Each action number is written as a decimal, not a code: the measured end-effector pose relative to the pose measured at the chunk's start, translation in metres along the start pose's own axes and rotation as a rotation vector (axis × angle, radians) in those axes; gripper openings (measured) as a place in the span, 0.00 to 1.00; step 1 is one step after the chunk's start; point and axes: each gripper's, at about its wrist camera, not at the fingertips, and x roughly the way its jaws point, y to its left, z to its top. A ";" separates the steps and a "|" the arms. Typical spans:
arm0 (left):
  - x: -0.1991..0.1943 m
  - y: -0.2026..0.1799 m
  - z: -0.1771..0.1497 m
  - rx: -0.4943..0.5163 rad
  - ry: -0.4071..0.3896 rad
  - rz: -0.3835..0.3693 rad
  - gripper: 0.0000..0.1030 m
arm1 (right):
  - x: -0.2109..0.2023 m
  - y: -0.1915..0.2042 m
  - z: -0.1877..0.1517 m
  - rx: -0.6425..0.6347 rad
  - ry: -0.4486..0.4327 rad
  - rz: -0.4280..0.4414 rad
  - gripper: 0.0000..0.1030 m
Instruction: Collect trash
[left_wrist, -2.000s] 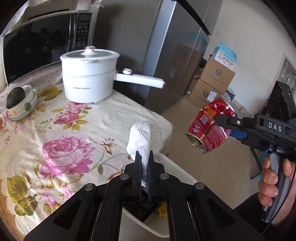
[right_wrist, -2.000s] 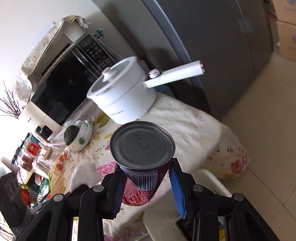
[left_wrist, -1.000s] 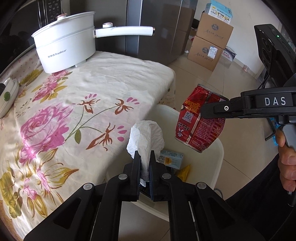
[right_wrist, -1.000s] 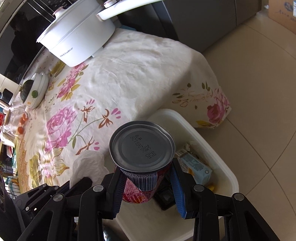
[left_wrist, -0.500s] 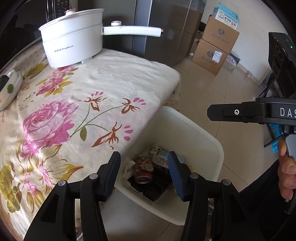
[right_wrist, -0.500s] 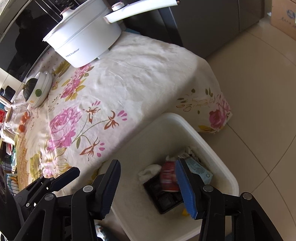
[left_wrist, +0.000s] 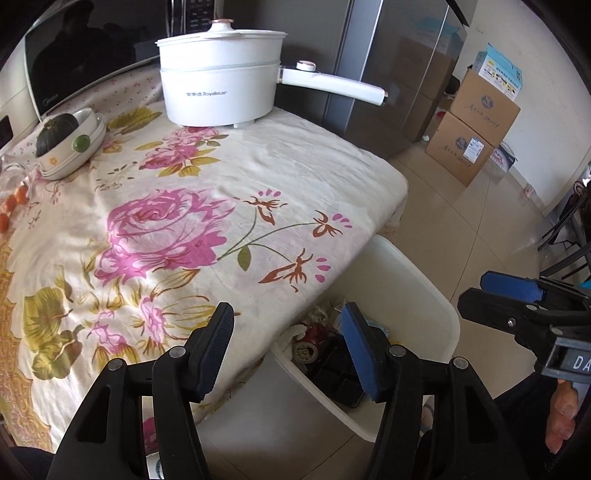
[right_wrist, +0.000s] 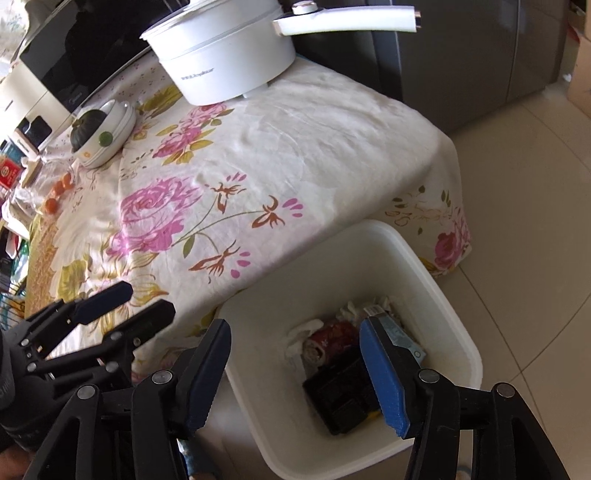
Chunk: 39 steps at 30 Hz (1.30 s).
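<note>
Both grippers now empty; can (right_wrist: 330, 341), tissue (right_wrist: 299, 332) dropped in bin (right_wrist: 436, 280).

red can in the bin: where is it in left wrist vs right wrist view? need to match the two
Left wrist: red can lies low and centre in the white bin, between the open left gripper's fingers.
Right wrist: red can lies mid-bin, left of the blue fingertip, above the black tray.
Shared landmark: white pot at the table's far end.

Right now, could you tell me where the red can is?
In the right wrist view, the red can lies inside the white bin beside the table, between crumpled tissue and a black tray.
</note>
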 end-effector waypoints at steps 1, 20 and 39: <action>-0.005 0.002 -0.002 -0.004 -0.011 0.001 0.62 | -0.006 0.005 -0.004 -0.022 -0.020 -0.003 0.63; -0.111 -0.003 -0.077 0.029 -0.364 0.034 0.82 | -0.083 0.006 -0.106 0.052 -0.448 -0.109 0.86; -0.095 -0.009 -0.082 0.069 -0.354 0.064 0.82 | -0.082 0.034 -0.111 -0.093 -0.494 -0.126 0.86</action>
